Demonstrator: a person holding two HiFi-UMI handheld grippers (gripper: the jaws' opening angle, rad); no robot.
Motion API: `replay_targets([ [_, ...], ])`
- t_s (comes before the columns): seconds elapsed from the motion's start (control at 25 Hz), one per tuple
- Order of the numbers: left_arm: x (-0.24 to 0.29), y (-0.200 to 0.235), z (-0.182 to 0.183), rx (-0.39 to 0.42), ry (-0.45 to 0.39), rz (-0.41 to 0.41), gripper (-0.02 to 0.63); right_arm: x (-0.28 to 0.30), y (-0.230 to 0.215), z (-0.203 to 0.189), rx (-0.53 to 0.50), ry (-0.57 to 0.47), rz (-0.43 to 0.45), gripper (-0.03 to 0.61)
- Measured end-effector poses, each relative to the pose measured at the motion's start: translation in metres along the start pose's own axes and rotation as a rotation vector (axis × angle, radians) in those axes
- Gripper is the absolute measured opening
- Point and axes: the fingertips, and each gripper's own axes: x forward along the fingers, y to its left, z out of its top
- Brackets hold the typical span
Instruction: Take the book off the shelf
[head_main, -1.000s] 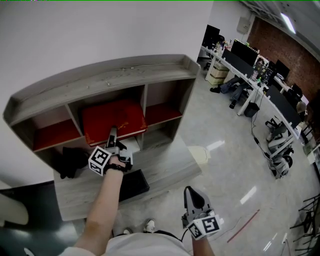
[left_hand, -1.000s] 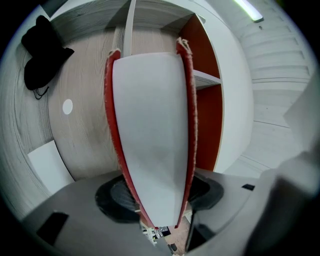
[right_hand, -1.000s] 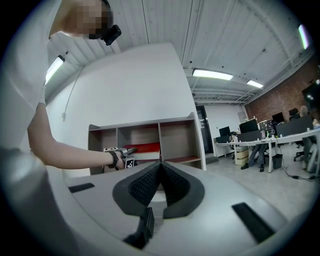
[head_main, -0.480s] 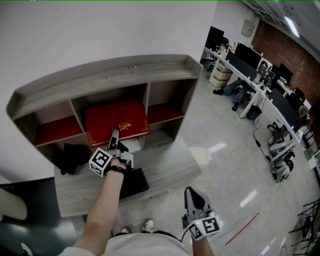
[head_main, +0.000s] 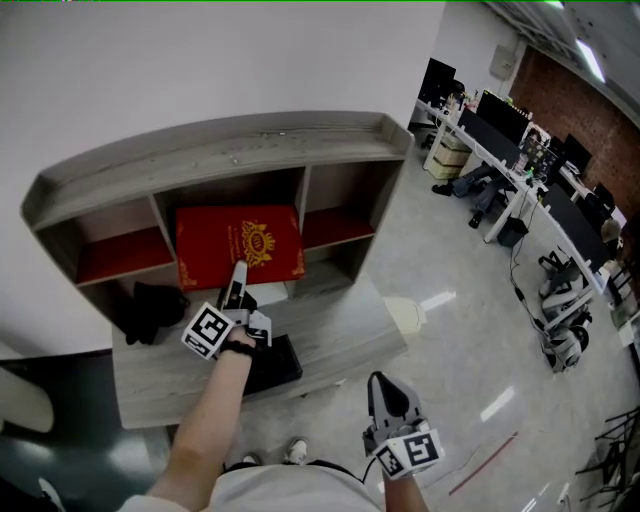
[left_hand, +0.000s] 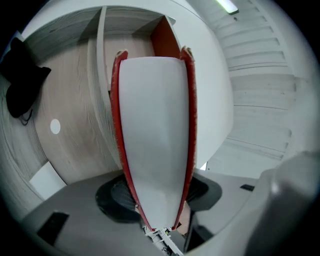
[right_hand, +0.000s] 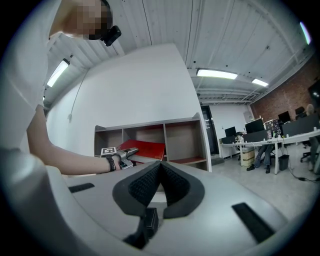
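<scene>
I am watching the red book (head_main: 240, 245) tipping further out of the shelf (head_main: 215, 152) than a second ago, its crested cover now facing me, so the removal is well under way. My left claw (head_main: 238, 275) is closing tighter on the book's lower edge, while my right claw (head_main: 386, 392) is hanging clenched and empty.

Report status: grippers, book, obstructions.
Left gripper closing on book, book between jaws, tilted, partly out of shelf, middle bay. Right gripper shut, empty, low. Black bundle sits left, apart from book.
</scene>
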Motion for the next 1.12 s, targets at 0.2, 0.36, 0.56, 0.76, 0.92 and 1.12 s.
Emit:
replay_targets([
  [0.2, -0.008, -0.008, 0.003, 0.01, 0.023, -0.022, 0.235, 0.008, 0.006, -0.001, -0.001, 0.001, 0.017, 0.023],
  [0.36, -0.027, -0.014, 0.003, 0.008, 0.04, -0.013, 0.235, 0.01, 0.016, -0.001, -0.003, 0.002, 0.037, 0.023],
  [0.56, -0.038, -0.048, 0.01, -0.133, 0.021, -0.166, 0.235, 0.015, 0.026, 0.0, -0.006, 0.002, 0.057, 0.023],
  [0.76, -0.063, -0.053, 0.022, -0.135, 0.033, -0.19, 0.233, 0.019, 0.036, -0.002, -0.009, 0.009, 0.068, 0.023],
  [0.92, -0.087, -0.059, 0.03, -0.117, 0.043, -0.203, 0.232, 0.02, 0.043, -0.002, -0.011, 0.014, 0.075, 0.023],
  [1.12, -0.11, -0.06, 0.047, -0.057, 0.038, -0.206, 0.232, 0.023, 0.05, -0.005, -0.013, 0.019, 0.08, 0.023],
])
